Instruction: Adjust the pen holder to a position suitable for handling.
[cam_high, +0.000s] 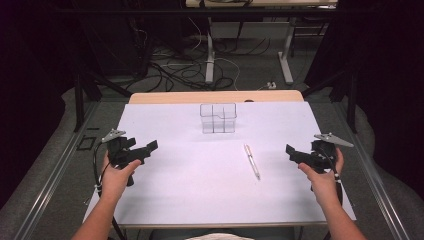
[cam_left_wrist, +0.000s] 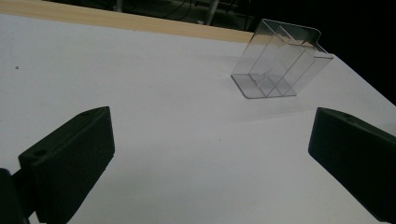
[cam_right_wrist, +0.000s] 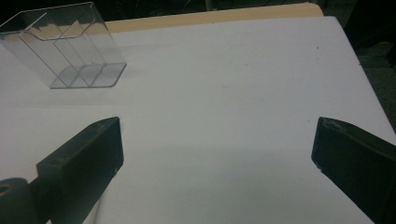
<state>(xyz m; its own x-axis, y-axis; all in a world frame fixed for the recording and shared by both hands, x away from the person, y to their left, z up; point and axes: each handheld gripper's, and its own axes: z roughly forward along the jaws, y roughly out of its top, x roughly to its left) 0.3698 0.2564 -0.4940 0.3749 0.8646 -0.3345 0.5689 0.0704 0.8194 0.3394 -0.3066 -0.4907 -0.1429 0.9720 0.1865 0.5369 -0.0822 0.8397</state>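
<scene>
With both jaws held wide apart and empty, the left gripper (cam_high: 142, 151) and right gripper (cam_high: 296, 155) are judged at a starting stance, the pen (cam_high: 252, 161) lying nearer the right gripper, the clear holder (cam_high: 218, 118) ahead between them.

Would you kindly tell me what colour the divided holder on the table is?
The holder is clear, colourless plastic, best seen in the left gripper view.

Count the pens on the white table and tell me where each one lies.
1. A single pen lies flat on the white table, right of centre, in front of the clear organiser and nearer the right gripper. Nothing suggests another is hidden.
</scene>
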